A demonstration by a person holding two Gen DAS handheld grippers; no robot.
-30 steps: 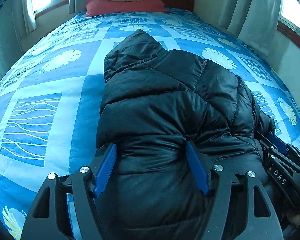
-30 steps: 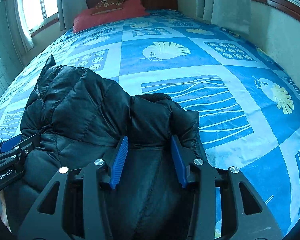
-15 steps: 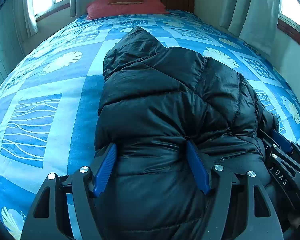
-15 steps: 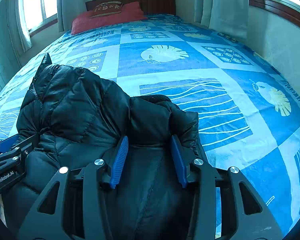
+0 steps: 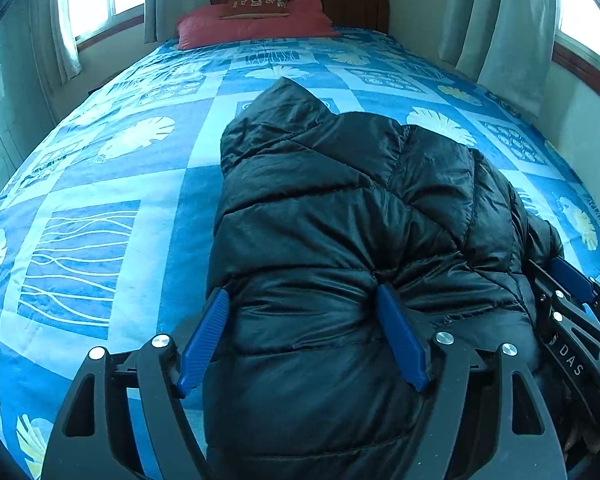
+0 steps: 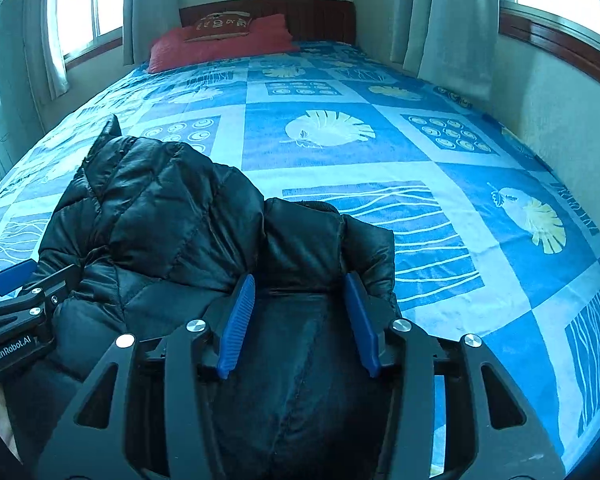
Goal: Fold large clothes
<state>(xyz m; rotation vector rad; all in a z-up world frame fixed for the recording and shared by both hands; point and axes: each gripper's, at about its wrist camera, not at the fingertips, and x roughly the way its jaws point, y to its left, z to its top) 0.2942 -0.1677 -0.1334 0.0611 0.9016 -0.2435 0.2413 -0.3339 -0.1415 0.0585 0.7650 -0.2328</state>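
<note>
My left gripper (image 5: 302, 336) has just opened wider; its blue ribbed pads (image 5: 202, 340) stand around a thick fold of the black quilted puffer jacket (image 5: 340, 208), which lies bunched on the blue patterned bedspread (image 5: 100, 184). My right gripper (image 6: 300, 314) has also just loosened around the jacket's edge; whether its pads press the fabric, I cannot tell.

Left tool (image 5: 304, 334): angled downward, jaws set wide and just opening further, puffer jacket (image 5: 340, 208) bulging between the pads. Right tool (image 6: 298, 318): same downward angle at its 3 o'clock, jaws narrower, also just opening, jacket fabric between them.
</note>
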